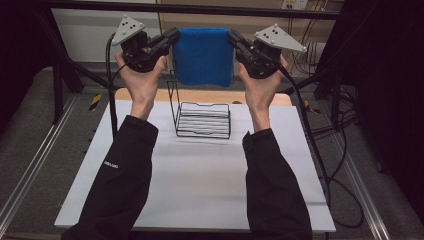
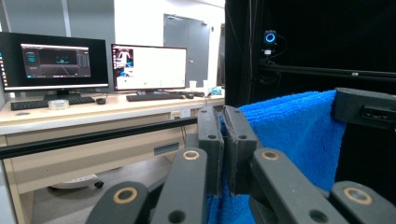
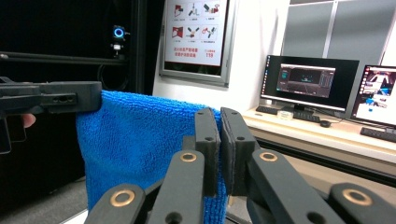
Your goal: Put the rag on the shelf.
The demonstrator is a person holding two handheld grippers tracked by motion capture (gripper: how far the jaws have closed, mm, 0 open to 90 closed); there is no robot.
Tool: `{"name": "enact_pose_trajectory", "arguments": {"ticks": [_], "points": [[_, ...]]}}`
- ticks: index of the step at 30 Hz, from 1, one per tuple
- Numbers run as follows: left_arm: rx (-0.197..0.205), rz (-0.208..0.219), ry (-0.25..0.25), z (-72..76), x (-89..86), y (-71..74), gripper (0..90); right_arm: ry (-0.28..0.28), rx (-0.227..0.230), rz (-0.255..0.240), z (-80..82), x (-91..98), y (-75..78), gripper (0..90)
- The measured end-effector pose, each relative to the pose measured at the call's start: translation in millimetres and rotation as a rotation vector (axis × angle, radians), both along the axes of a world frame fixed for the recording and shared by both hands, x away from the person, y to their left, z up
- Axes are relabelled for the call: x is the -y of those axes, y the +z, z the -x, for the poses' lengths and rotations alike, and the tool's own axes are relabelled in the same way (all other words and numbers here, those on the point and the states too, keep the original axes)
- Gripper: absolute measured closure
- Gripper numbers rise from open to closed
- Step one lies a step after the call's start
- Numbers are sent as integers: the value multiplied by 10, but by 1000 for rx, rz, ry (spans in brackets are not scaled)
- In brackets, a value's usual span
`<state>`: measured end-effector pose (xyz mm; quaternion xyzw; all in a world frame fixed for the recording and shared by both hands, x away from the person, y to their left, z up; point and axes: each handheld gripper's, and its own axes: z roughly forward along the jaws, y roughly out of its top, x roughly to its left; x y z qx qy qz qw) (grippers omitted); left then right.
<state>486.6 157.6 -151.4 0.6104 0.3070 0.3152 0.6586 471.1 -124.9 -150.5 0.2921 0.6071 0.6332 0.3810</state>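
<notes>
We hold the blue terry towel (image 1: 204, 55) stretched above the black wire rack (image 1: 202, 119), left tongs (image 1: 172, 38) and right tongs (image 1: 234, 39) each clamped on a top corner; a slipping corner could drop it askew.

wire rack (image 1: 202, 119): black, standing on the white sheet toward its far middle
white sheet (image 1: 200, 180): covers the tabletop under the wire rack
wooden board (image 1: 200, 96): its edge shows just behind the wire rack
floor cables (image 1: 345, 190): black, looped well right of the wire rack
two monitors (image 2: 100, 67): lit, on a desk far beyond the wire rack
keyboards (image 2: 154, 96): on that desk before the monitors
tape roll (image 2: 58, 104): beside the left keyboard
wall poster (image 3: 195, 30): red and white
</notes>
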Motion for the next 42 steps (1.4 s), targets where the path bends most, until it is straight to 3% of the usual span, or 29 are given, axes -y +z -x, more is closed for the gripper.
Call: {"name": "enact_pose_trajectory", "arguments": {"ticks": [12,24,35,42], "points": [[16,-7,28,-207,16,50,864,-16,0,-4,-228,-28,7,869],[8,-33,37,-367,-8,-104,864,-26,-23,29,-415,-67,-86,869],[-12,-70,15,-350,-61,-352,864,-13,-79,70,-404,-80,-278,868],[-24,-90,-4,-287,-67,-471,864,16,-118,70,-336,-41,-413,867]]}}
